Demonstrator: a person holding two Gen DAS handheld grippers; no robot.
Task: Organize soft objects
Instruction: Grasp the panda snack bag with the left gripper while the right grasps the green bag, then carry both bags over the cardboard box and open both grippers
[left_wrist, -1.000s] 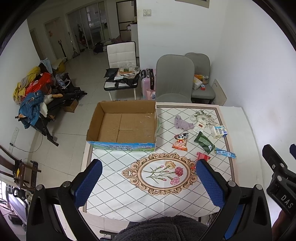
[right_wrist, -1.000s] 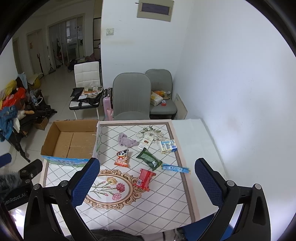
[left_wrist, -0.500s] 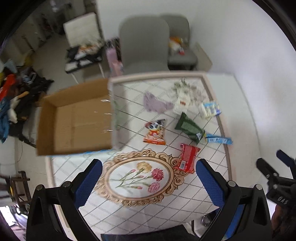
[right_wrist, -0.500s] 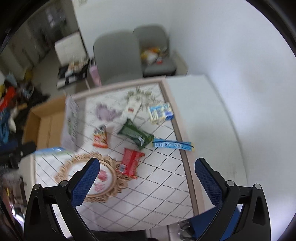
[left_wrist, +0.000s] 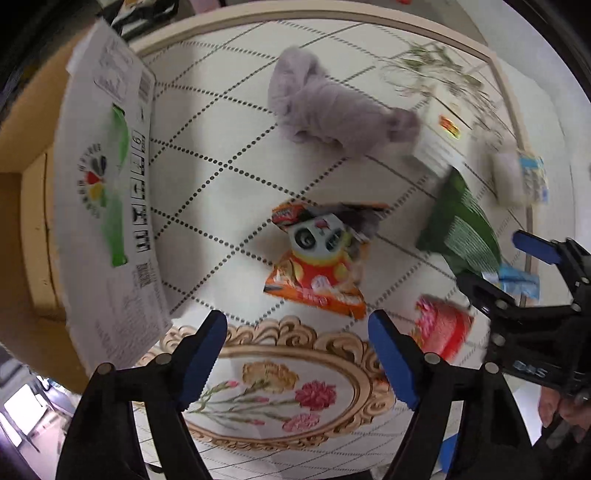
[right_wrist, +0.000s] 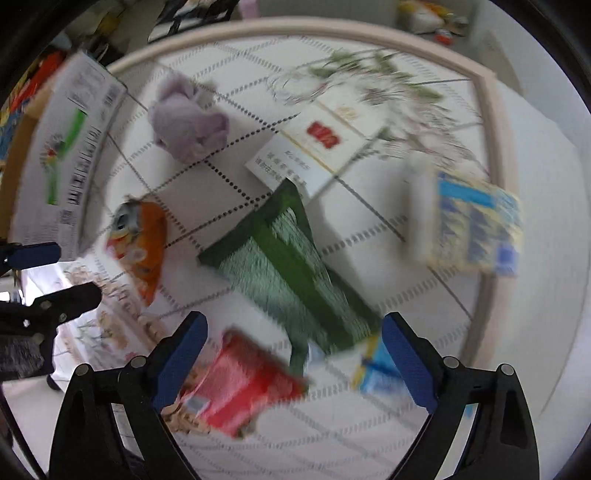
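Observation:
A lilac soft toy (left_wrist: 328, 110) lies on the patterned tablecloth; it also shows in the right wrist view (right_wrist: 188, 122). An orange panda snack bag (left_wrist: 321, 262) lies just ahead of my open, empty left gripper (left_wrist: 295, 350). A green packet (right_wrist: 291, 273) lies just ahead of my open, empty right gripper (right_wrist: 291, 354), with a red packet (right_wrist: 243, 384) between its fingers, lower down. The right gripper also shows in the left wrist view (left_wrist: 517, 266). Both views are motion-blurred.
An open cardboard box (left_wrist: 107, 206) stands at the left. A white carton (right_wrist: 314, 151), dried sprigs (right_wrist: 373, 81), a blue-yellow pack (right_wrist: 476, 229) and a blue stick packet (right_wrist: 376, 369) lie on the table. The table's edge (right_wrist: 495, 184) runs along the right.
Both grippers have dropped down and forward close over the table, so the packets now fill the views. Both stay open and empty.

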